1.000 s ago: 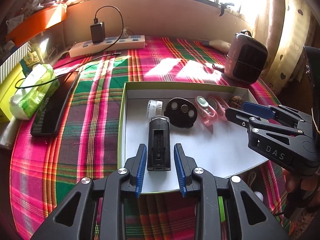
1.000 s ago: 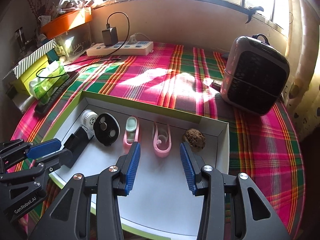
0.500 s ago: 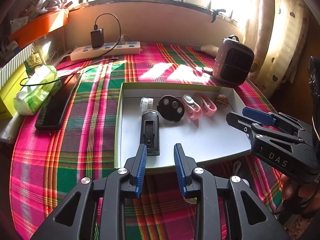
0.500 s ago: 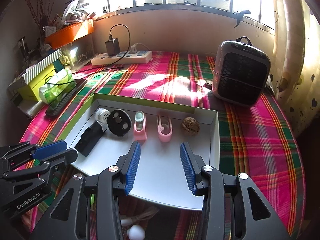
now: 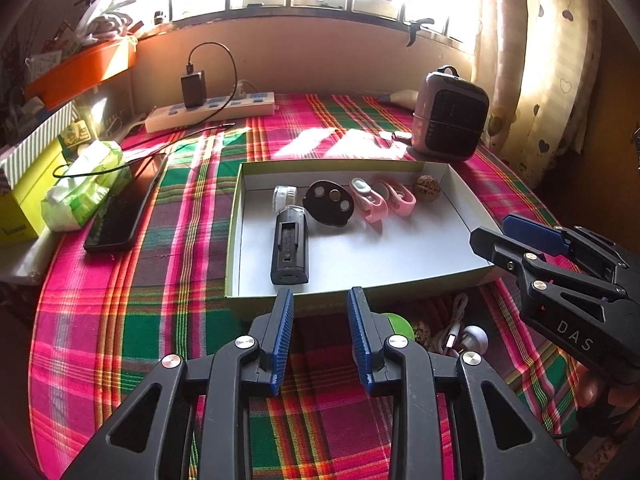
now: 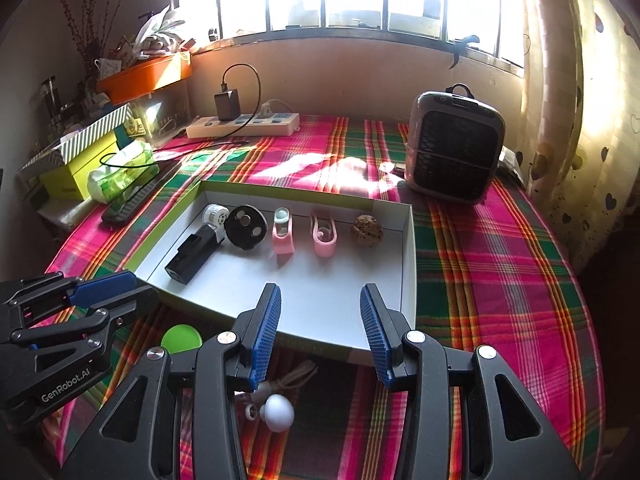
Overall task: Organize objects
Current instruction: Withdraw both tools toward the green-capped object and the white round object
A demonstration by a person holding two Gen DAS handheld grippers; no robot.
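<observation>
Tray (image 6: 408,240): black device (image 6: 192,254), disc (image 6: 245,227), probably walnut (image 6: 367,231) | both jaws spread, empty

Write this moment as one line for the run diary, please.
left tool: open, empty | right tool: open, empty | tray: six items along far wall | green lid, white plug: outside tray

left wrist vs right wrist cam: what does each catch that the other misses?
Left wrist only: the left gripper head-on, jaws open, and a small white object behind the heater. Right wrist only: the right gripper head-on, jaws open, and dried branches on the left wall. Both: the white tray with its row of items, the heater, the power strip.
</observation>
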